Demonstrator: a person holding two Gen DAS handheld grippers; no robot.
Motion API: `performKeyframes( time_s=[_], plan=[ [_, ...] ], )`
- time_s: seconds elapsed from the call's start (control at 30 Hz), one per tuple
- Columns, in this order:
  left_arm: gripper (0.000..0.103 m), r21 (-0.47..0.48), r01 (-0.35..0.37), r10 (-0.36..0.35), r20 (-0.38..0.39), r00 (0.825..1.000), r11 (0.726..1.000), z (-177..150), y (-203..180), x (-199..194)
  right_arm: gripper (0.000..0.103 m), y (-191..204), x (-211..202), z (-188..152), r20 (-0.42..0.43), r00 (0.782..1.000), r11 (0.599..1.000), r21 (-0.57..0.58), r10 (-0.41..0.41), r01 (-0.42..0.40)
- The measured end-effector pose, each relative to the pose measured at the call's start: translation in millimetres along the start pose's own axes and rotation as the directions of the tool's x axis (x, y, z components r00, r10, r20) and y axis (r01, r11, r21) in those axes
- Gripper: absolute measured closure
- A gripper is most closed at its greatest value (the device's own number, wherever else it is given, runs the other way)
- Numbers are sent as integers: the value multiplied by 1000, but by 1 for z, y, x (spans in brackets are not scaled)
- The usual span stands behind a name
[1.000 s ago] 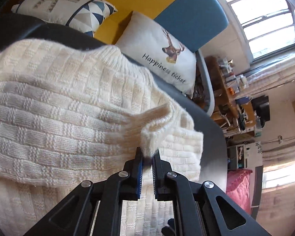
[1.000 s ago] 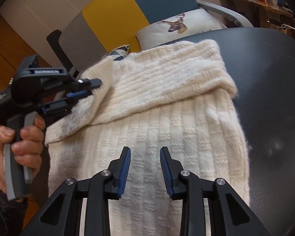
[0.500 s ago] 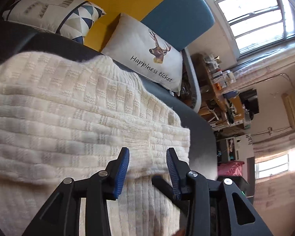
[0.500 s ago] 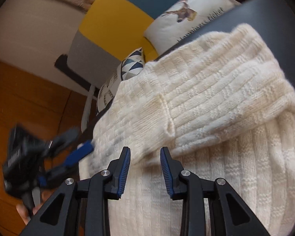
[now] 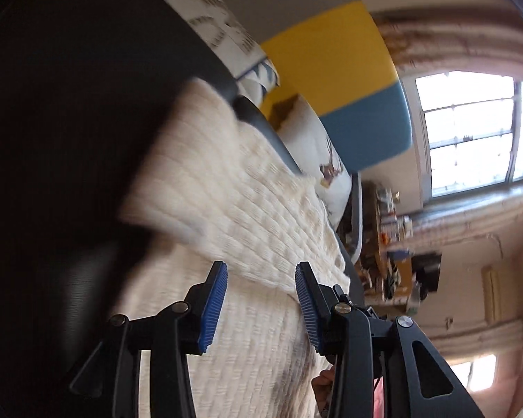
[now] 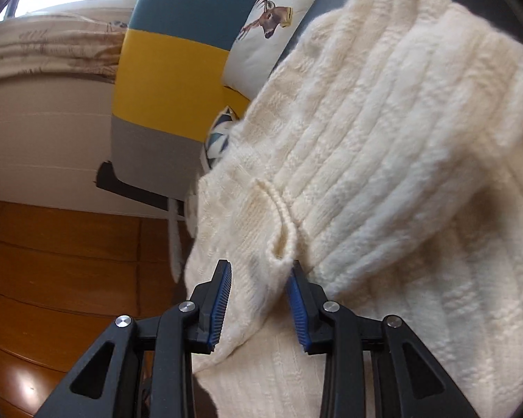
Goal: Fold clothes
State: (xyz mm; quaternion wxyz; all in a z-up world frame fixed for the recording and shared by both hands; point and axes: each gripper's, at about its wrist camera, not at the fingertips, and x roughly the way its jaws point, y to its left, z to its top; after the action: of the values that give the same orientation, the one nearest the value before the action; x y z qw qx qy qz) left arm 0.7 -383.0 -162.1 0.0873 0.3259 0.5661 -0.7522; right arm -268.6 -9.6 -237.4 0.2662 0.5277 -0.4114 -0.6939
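A cream knitted sweater [image 5: 247,216] lies on a dark round table [image 5: 69,139], with one part folded across its body. My left gripper [image 5: 261,299] is open and empty, just above the lower edge of that folded part. In the right wrist view the sweater [image 6: 383,146] fills the right half. My right gripper [image 6: 259,299] is open, its jaws on either side of a raised cuff fold [image 6: 282,240] at the sweater's left edge, not closed on it.
A grey, yellow and blue sofa back [image 5: 334,59] with a deer cushion [image 6: 268,17] and a patterned cushion [image 5: 226,35] stands behind the table. Cluttered shelves [image 5: 390,237] and a window [image 5: 470,132] are at the right. Wooden floor [image 6: 52,261] lies left of the table.
My left gripper let go of the sweater sleeve, opened, and swung away with the view rolling. My right gripper moved forward and left to the sweater's cuff fold.
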Motion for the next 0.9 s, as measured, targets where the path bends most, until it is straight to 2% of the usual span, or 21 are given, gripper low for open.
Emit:
performKeyframes(
  time_s=[0.1,0.13,0.17,0.2,0.3,0.5,0.63,0.8,0.9],
  plan=[
    [62,-58,17,-14,44,999,998,7,21,-19,70,12,14,-4,-13,998,995,-81,-67,66],
    [62,-81,26,-21,58,998,996,9,27,-24,70,21,15,-5,-14,994,985,-130,-111,109],
    [62,-110,39,-31,70,997,993,10,33,-28,77,30,17,-6,-19,987,971,-182,-159,153],
    [62,-140,57,-46,81,996,989,11,38,-31,90,40,19,-7,-19,979,954,-231,-201,191],
    [62,-198,97,-78,102,992,975,12,45,-28,95,68,18,-7,3,967,907,-347,-255,240],
    [61,-242,162,-148,77,986,957,6,33,4,96,134,3,-10,53,967,810,-535,-250,239],
    [61,-283,179,-164,79,983,942,7,28,27,96,178,-2,-7,84,967,745,-623,-240,239],
    [60,-314,175,-165,58,985,933,5,24,48,96,215,-15,-1,132,955,663,-694,-265,280],
    [58,-312,164,-157,46,987,936,0,22,56,97,216,-22,5,151,949,655,-693,-275,301]
  ],
)
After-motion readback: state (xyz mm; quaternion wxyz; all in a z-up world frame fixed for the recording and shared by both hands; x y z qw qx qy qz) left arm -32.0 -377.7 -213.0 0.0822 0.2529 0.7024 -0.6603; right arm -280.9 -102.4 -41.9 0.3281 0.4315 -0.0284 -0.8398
